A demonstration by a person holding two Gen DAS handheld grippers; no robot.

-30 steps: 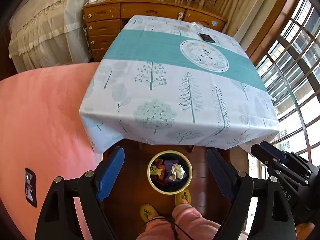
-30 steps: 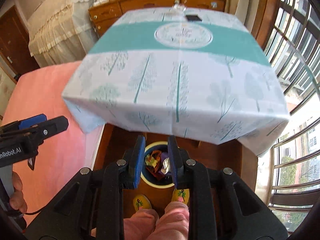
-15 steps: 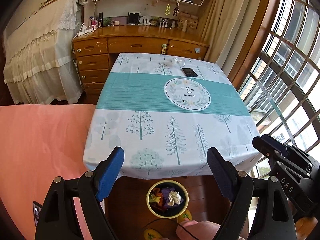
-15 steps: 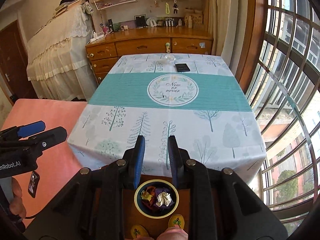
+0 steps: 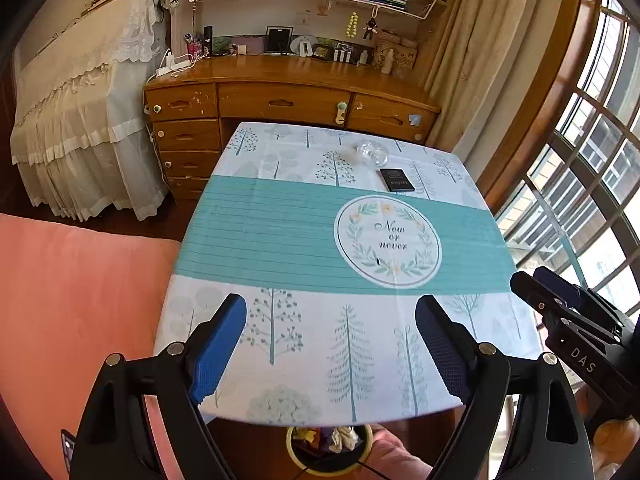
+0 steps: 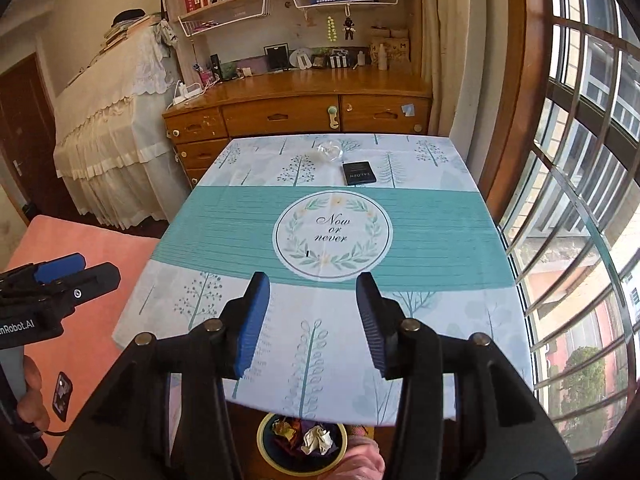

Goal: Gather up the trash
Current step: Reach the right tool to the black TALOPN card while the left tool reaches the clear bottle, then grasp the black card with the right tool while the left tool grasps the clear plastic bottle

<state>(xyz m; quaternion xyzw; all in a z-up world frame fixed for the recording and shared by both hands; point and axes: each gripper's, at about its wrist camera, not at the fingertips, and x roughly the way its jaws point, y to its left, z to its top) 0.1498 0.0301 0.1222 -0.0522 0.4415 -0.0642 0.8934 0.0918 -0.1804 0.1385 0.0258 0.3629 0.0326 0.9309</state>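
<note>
**Both grippers held empty over the near edge of the table, bin of crumpled paper on the floor below**

The left gripper (image 5: 330, 350) has its blue-padded fingers spread wide with nothing between them. The right gripper (image 6: 312, 316) is parted to a moderate gap, narrower than the left, and is also empty. Both hang above the near end of the tablecloth (image 5: 280, 232), not touching it.

Each gripper appears at the edge of the other's view. The right one's body, seen from the left wrist, carries the letters "DAS"; the rest of the word is cut off. The left one's body, seen from the right wrist, reads "nRobot.AI", with its beginning cropped by the frame.

The cloth's round emblem (image 6: 332, 238) reads "Now or never" inside a leaf wreath on a teal band. Further back lies a small dark card or booklet (image 6: 359, 173); its white lettering looks like "TALDEN" but is too small to be sure of. Just beyond it sits a clear crinkled piece of plastic (image 6: 330, 151), hard to make out against the pattern.

The trash bin (image 6: 302, 436), yellow-rimmed, stands on the floor under the near table edge, which hides its far rim. It holds crumpled paper (image 6: 318, 440) in white, yellow, orange and purple. In the left view only a sliver of the bin shows.

A wooden desk (image 5: 288, 96) with drawers stands behind the table, book spines on the shelves above unreadable.
</note>
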